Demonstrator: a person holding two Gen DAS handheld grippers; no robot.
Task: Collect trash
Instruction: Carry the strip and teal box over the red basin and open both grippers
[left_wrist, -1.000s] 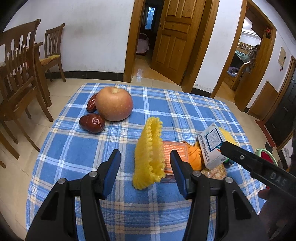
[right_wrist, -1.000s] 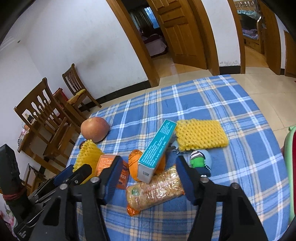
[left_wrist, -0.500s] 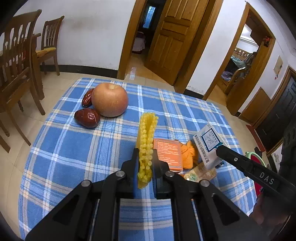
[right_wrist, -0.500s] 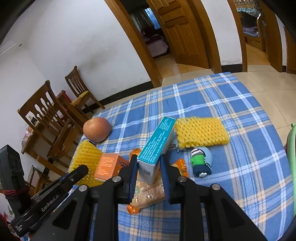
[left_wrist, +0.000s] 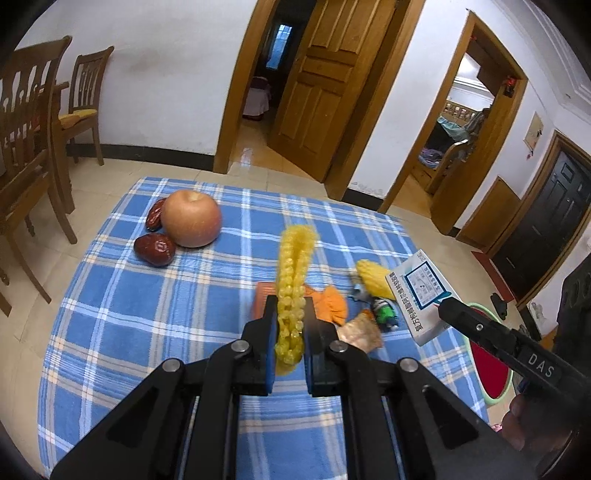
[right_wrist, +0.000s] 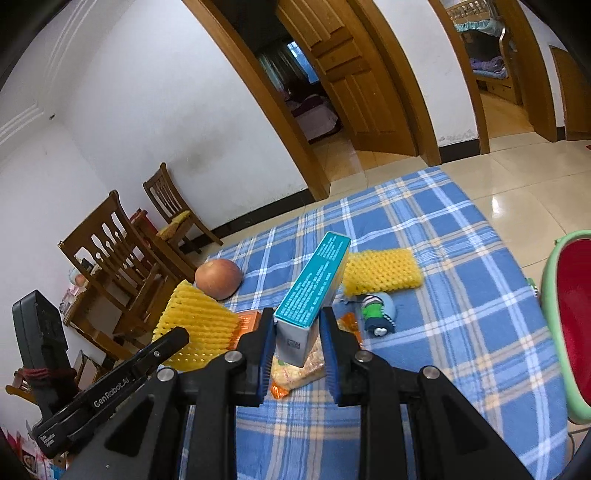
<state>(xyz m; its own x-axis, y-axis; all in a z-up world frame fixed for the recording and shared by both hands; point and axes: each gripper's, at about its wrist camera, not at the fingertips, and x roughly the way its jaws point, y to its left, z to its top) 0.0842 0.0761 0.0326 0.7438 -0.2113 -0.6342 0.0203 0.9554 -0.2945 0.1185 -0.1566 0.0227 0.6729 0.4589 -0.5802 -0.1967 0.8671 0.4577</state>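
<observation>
My left gripper (left_wrist: 290, 311) is shut on a yellow foam fruit net (left_wrist: 293, 266), squeezed flat and held just above the blue checked tablecloth (left_wrist: 147, 314). In the right wrist view the same net (right_wrist: 195, 325) hangs at the left. My right gripper (right_wrist: 297, 321) is shut on the lower end of a teal and white carton (right_wrist: 314, 280), which tilts up off the table; the carton (left_wrist: 419, 295) also shows in the left wrist view. On the cloth lie a second foam net (right_wrist: 382, 271), a snack wrapper (right_wrist: 295, 373), an orange box (right_wrist: 247, 321) and orange peel (left_wrist: 332, 302).
An apple (left_wrist: 192, 218) and red dates (left_wrist: 155, 249) sit at the far left of the table, a small toy figure (right_wrist: 378, 314) near the middle. A green bin with a red liner (right_wrist: 554, 295) stands off the right edge. Wooden chairs (left_wrist: 26, 155) stand to the left.
Both grippers went from open to shut, the left on the foam net and the right on the carton. Both have since risen a little, lifting their items off the cloth.
</observation>
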